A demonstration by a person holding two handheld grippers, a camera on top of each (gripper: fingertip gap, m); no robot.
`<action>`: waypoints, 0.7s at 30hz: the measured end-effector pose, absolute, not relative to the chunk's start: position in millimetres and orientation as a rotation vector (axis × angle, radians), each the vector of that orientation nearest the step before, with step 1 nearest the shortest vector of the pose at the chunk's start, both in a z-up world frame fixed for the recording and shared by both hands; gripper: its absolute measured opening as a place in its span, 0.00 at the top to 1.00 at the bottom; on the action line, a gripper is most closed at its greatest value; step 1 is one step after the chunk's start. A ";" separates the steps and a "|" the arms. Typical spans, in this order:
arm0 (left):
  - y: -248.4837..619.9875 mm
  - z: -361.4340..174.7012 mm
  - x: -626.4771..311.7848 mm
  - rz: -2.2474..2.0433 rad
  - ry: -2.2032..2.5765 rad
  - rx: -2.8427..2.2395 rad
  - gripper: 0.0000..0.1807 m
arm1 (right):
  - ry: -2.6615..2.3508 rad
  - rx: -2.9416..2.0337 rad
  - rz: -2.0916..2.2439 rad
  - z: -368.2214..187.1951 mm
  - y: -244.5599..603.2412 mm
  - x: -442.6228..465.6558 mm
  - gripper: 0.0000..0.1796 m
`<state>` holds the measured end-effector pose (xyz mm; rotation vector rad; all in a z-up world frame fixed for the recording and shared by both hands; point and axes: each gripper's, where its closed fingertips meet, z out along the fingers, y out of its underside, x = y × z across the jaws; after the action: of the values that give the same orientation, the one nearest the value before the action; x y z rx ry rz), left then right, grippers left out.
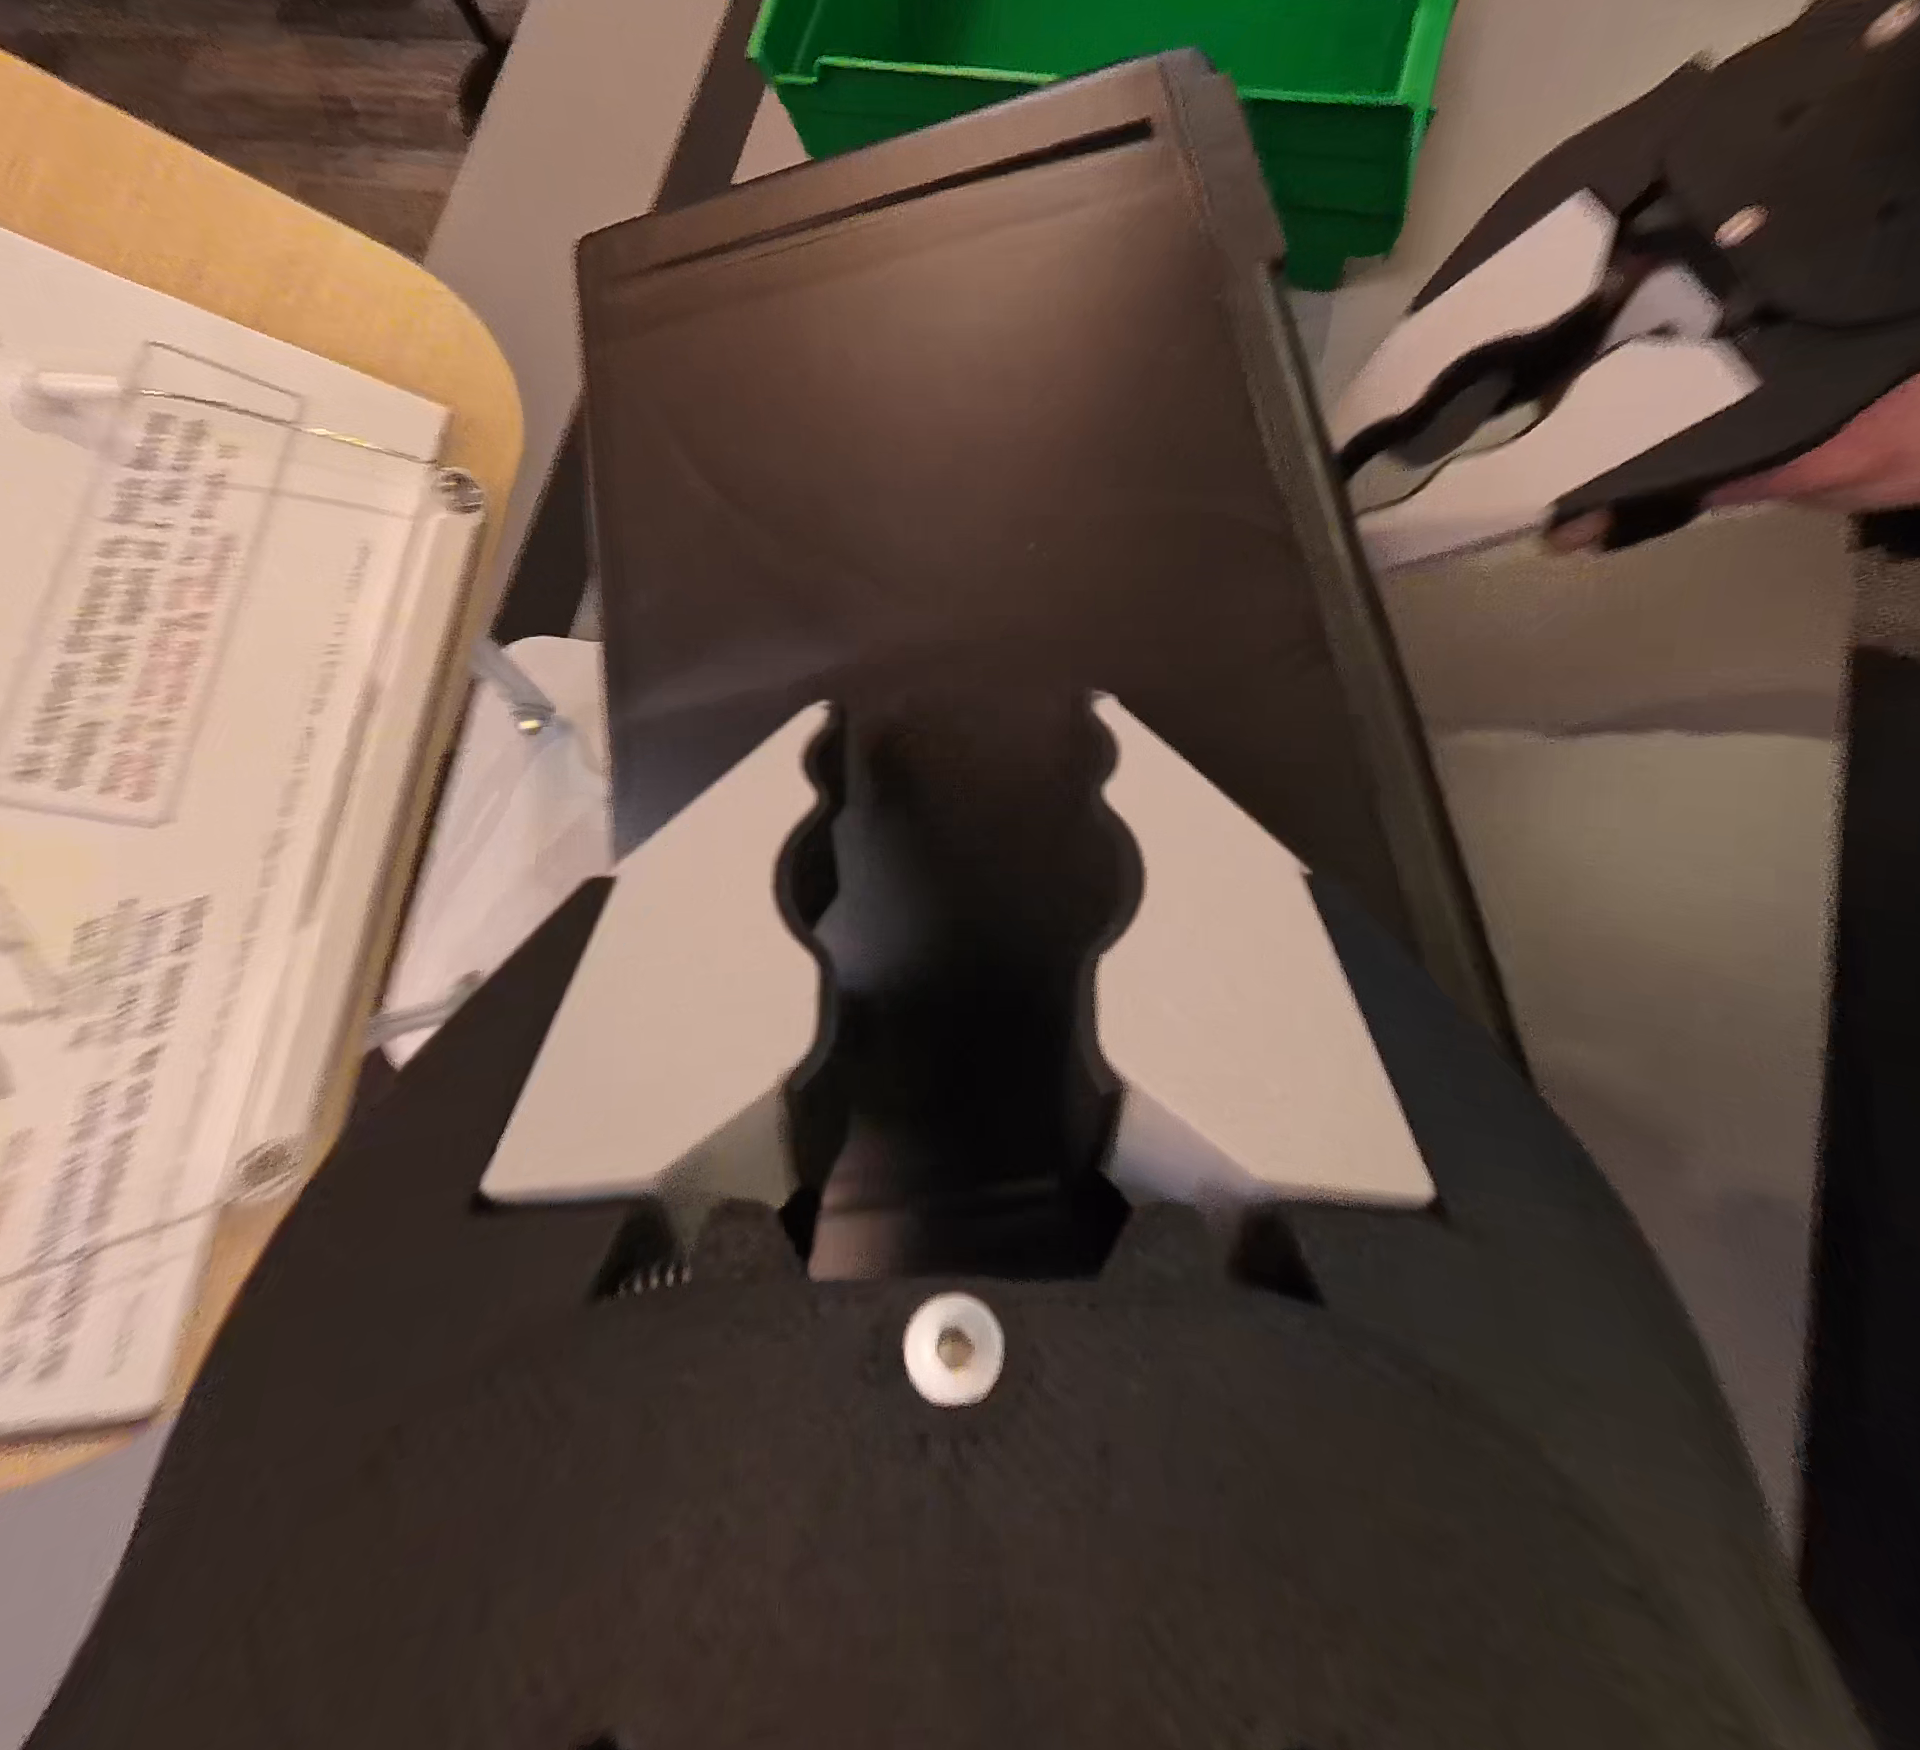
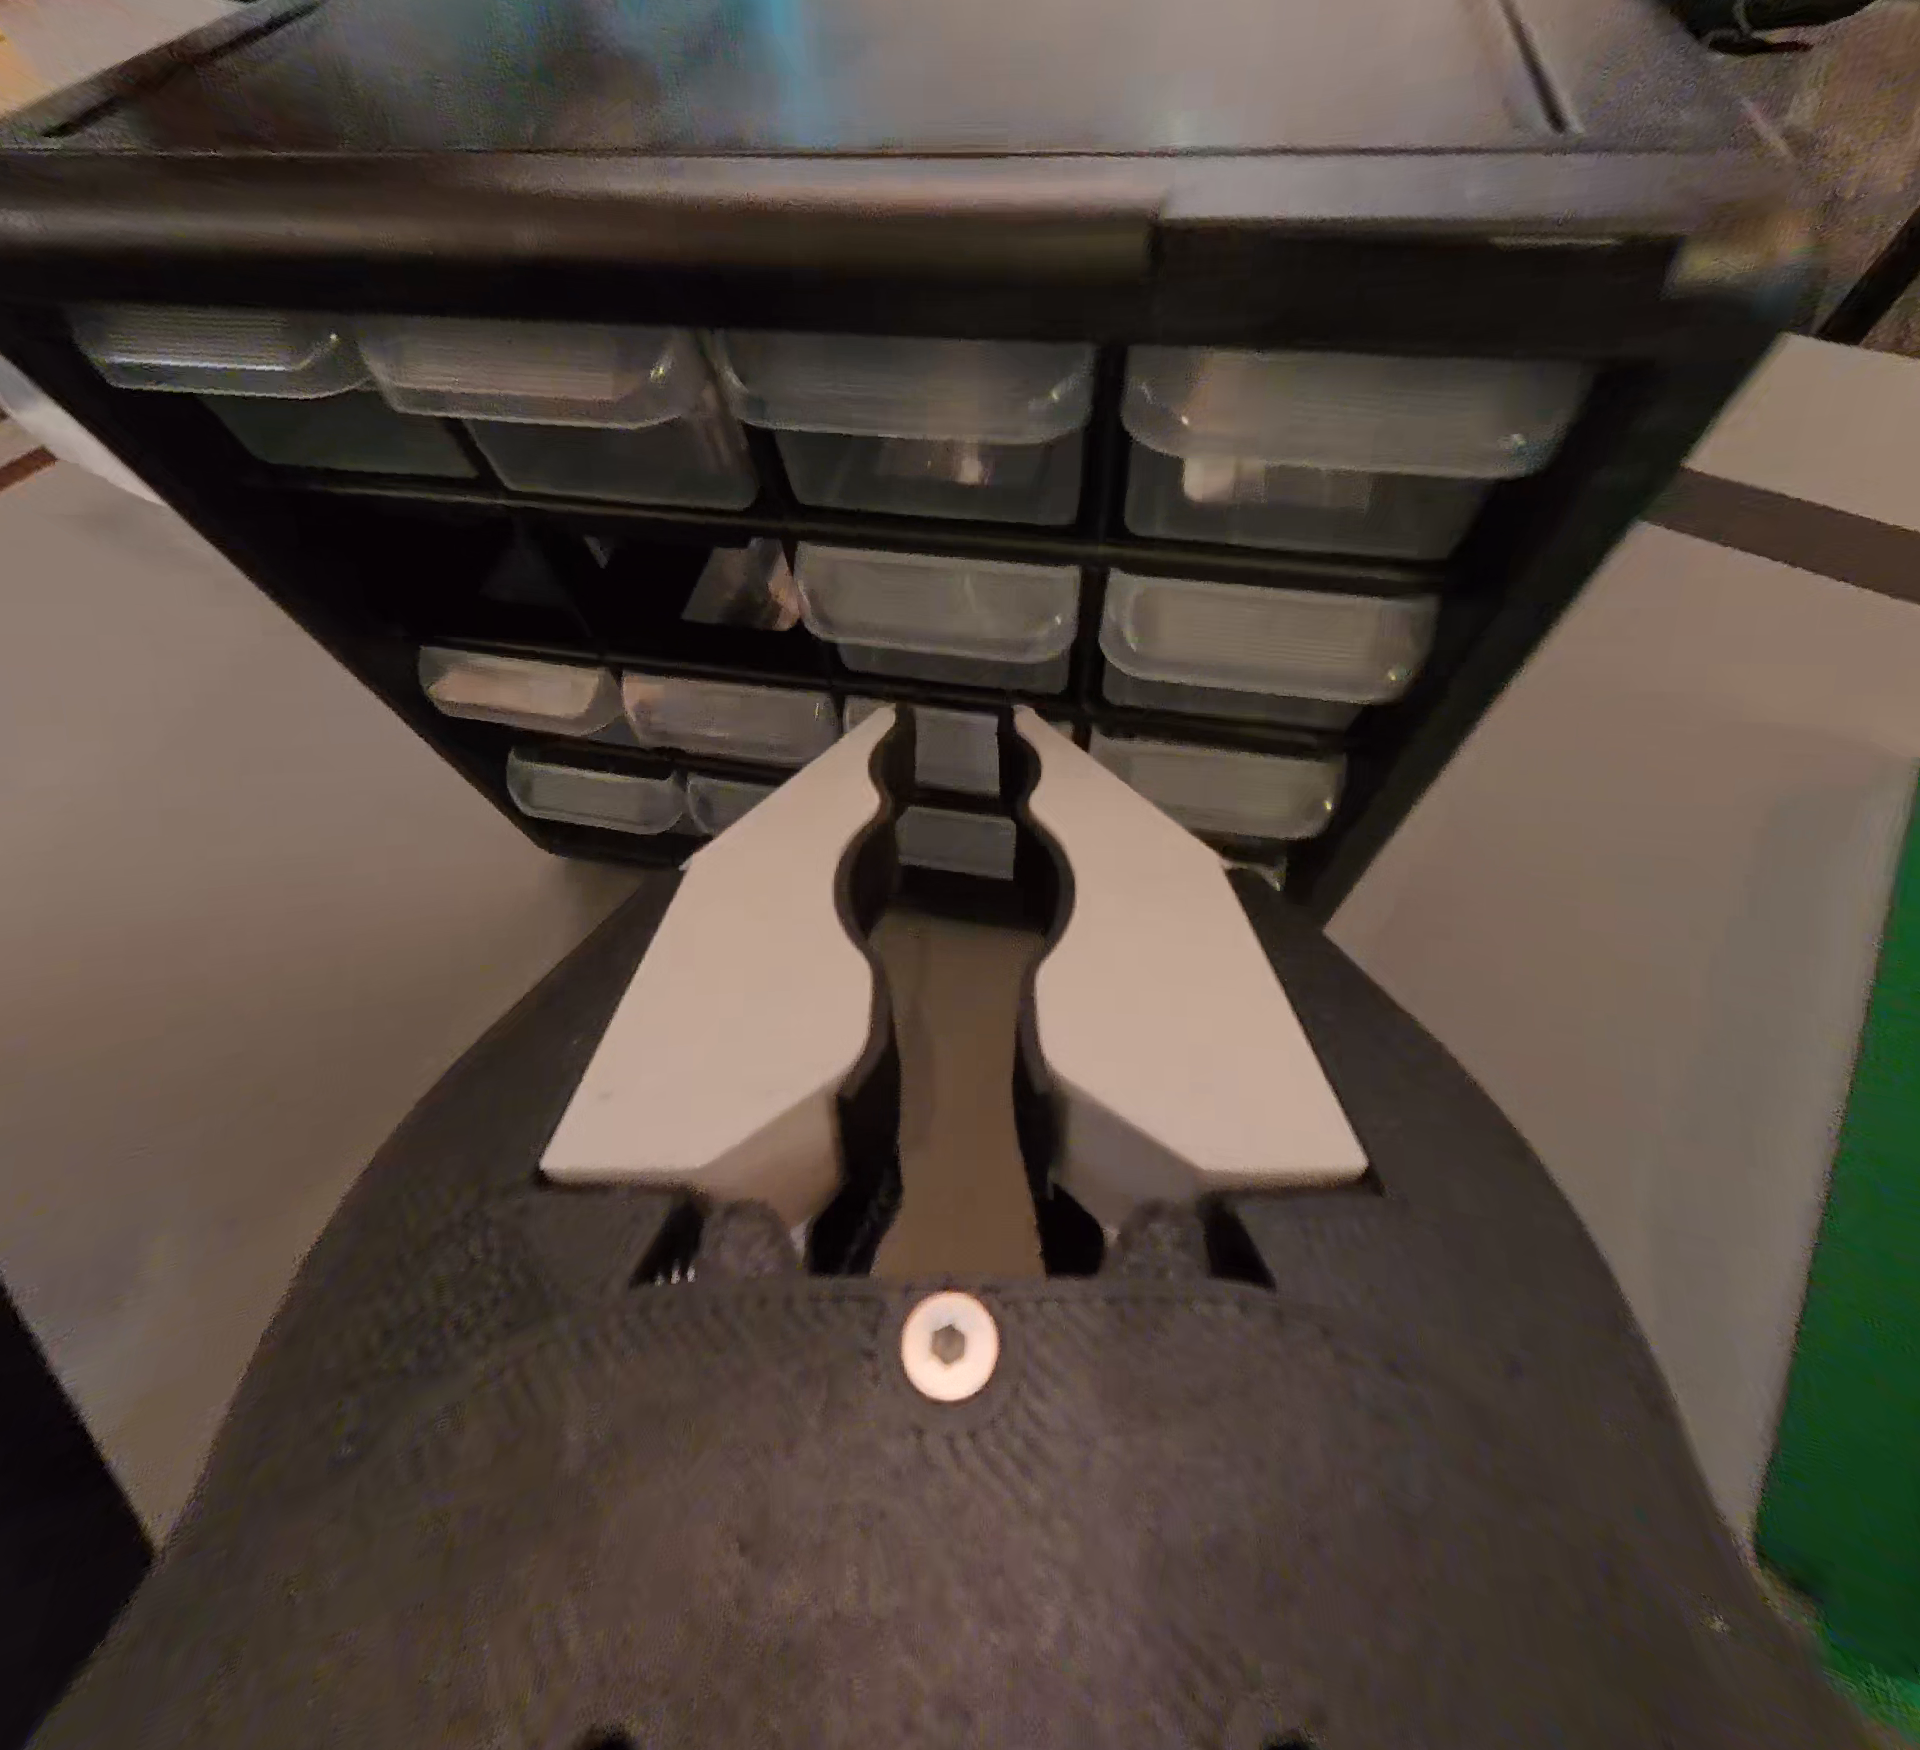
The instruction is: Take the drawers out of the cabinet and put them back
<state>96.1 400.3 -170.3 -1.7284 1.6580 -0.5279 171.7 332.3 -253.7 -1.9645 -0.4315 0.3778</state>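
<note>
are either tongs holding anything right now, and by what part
Left tongs press on the cabinet top, but a grip cannot be told. Right tongs hold nothing, open in front of the lower drawers.

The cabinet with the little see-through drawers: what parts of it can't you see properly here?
- Cabinet, right wrist view: the right gripper covers the lower middle drawers.
- Same view: two dark slots in the second row; too dark to see whether anything sits inside.
- Left wrist view: only the cabinet top shows; its drawer side faces away.
- Left gripper: blur and dark hide whether it touches the top.
</note>
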 end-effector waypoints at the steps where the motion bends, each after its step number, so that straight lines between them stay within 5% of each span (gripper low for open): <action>1: 405.0 -160.8 88.7 -0.458 1.626 -1.686 0.80 | -0.425 -1.966 0.388 -253.3 327.0 175.4 0.91; 8: 433.2 -114.1 -56.9 -0.048 1.448 -1.662 0.74 | -0.419 -2.026 0.436 -275.0 306.0 191.8 0.89; 14: 474.3 -207.8 -204.4 0.203 1.481 -2.029 0.72 | -0.488 -2.049 0.483 -286.7 307.1 174.2 0.89; 21: 513.8 -336.4 -272.3 0.377 1.581 -2.245 0.74 | -0.539 -2.075 0.482 -298.0 304.8 164.5 0.89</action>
<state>-272.3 513.8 -336.4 -2.2449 1.5810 0.3768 164.5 304.8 -298.0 -2.0746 -0.5391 0.4818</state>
